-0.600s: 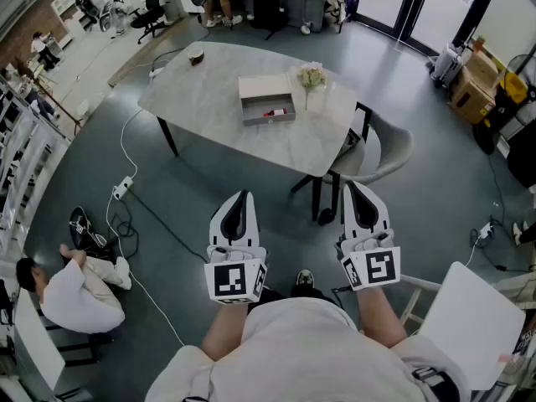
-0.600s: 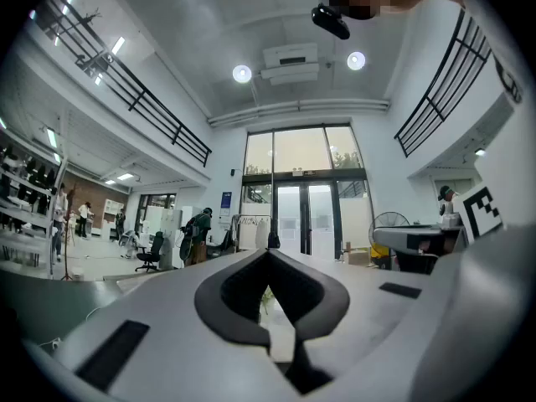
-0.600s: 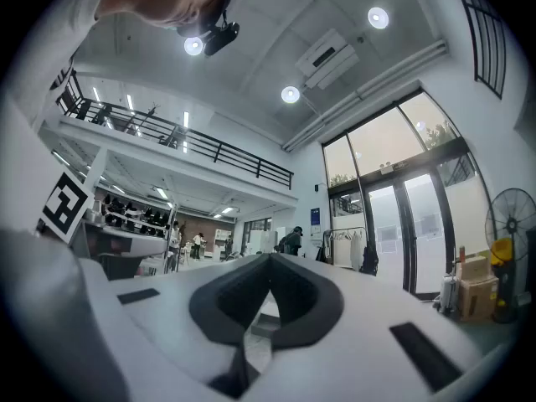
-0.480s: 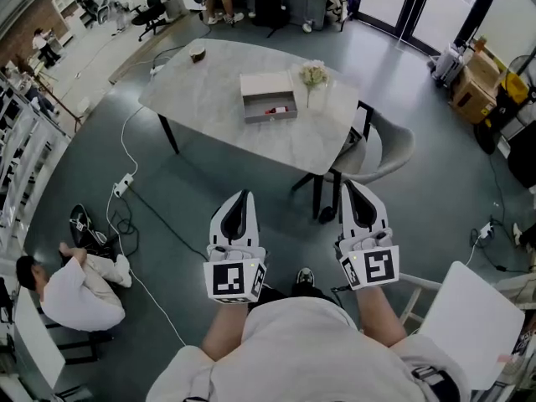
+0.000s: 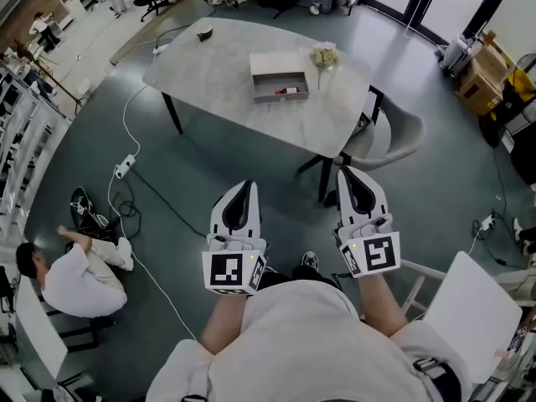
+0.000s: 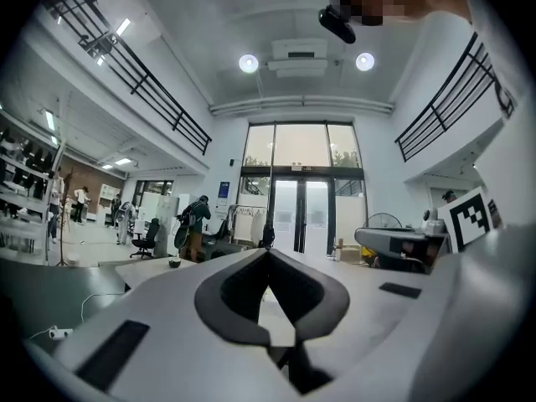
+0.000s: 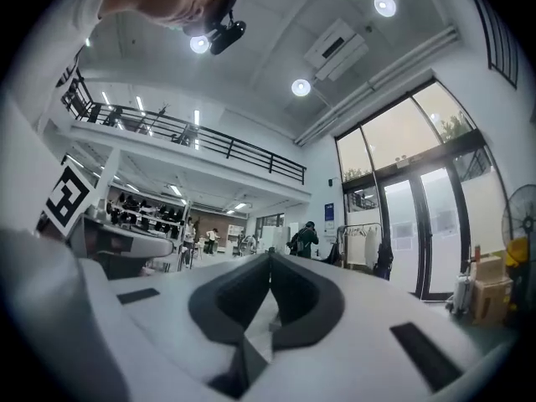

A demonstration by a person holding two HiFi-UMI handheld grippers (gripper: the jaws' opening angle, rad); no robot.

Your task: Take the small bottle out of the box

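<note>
An open grey box (image 5: 279, 86) lies on the marble table (image 5: 209, 82) far ahead in the head view, with a small red-and-dark bottle (image 5: 290, 91) lying inside it. My left gripper (image 5: 244, 188) and right gripper (image 5: 351, 175) are held side by side close to my body, well short of the table and above the floor. Both point toward the table. In the left gripper view the left gripper (image 6: 268, 250) has its jaws together with nothing between them. In the right gripper view the right gripper (image 7: 270, 256) shows the same.
A vase of pale flowers (image 5: 323, 57) stands right of the box, and a small bowl (image 5: 204, 32) sits at the table's far left corner. A grey chair (image 5: 394, 141) is at the table's near right. A person (image 5: 71, 275) sits on the floor left, by a cable and power strip (image 5: 124, 167).
The head view has shifted a little, so the table and box sit slightly higher and further right in frame. Both grippers stay shut and close to the body.
</note>
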